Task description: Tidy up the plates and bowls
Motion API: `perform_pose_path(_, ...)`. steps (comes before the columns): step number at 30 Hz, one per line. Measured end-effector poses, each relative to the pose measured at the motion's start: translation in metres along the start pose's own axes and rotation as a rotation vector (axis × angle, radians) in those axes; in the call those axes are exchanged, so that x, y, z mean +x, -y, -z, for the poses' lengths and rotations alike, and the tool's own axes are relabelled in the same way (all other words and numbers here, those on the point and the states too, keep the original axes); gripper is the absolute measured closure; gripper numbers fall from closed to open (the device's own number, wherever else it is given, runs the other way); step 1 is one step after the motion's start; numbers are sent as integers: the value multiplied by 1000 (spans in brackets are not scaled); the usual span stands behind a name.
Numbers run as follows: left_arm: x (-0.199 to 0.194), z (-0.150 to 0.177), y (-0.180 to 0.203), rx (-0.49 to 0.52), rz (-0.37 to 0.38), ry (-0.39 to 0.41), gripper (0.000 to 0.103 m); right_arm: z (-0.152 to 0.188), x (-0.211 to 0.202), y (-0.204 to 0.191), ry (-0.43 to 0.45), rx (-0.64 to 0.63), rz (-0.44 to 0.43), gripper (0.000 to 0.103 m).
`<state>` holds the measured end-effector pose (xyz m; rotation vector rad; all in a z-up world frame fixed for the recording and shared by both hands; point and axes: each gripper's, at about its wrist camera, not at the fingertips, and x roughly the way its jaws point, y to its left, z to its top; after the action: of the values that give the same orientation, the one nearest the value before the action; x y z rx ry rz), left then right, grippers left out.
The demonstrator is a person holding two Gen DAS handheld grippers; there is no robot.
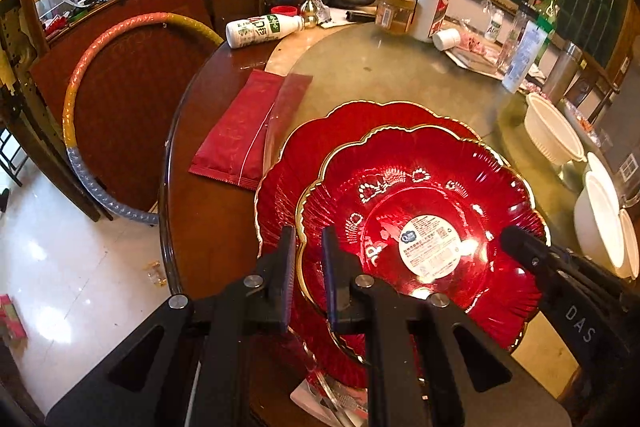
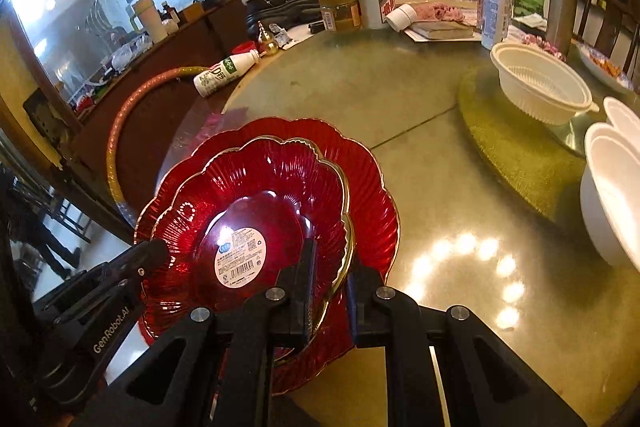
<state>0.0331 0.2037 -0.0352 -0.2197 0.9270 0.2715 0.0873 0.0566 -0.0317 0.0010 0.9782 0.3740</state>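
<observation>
While the smaller red scalloped plate (image 1: 420,223) lay on the larger red plate (image 1: 288,187) at the round table's (image 2: 420,187) near left edge, the left gripper (image 1: 310,267) clamped its left rim and the right gripper (image 2: 332,279) its right rim. White bowls (image 2: 612,187) stood far right.
</observation>
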Motion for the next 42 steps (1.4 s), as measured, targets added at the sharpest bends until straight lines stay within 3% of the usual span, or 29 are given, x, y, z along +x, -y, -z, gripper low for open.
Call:
perform_pose_path(7, 3, -2, 1, -3, -21, 2, 92, -3, 11, -6, -42, -48, 36, 79)
perform_pose_path(12, -7, -4, -7, -40, -22, 16, 89, -2, 2, -7, -13, -59, 33, 58)
perform_pose_path(14, -16, -6, -11, -76, -7, 43, 82, -2, -5, -5, 10, -54, 21, 52)
perform_pose_path(16, -27, -6, -11, -98, -20, 84, 53, -1, -14, -3, 42, -56, 29, 44)
perform_pose_path(18, -43, -5, -8, -104, -18, 161, 39, 0, -25, 2, 83, -49, 47, 35)
perform_pose_path(20, -59, -4, 0, -89, -11, 233, 35, 3, -35, 11, 115, -28, 35, 34)
perform_pose_path(25, -83, -4, 31, 1, 66, 293, 22, 16, -61, 52, 179, 72, -60, 30)
perform_pose_path(27, -89, -3, 47, 43, 97, 305, 21, 23, -72, 70, 204, 122, -75, 27)
perform_pose_path(33, -81, 1, 109, 190, 209, 236, 21, 45, -100, 147, 205, 306, -109, 24)
perform_pose_path(42, -51, -7, 194, 212, 328, 94, 21, 60, -133, 262, 241, 543, -15, 23)
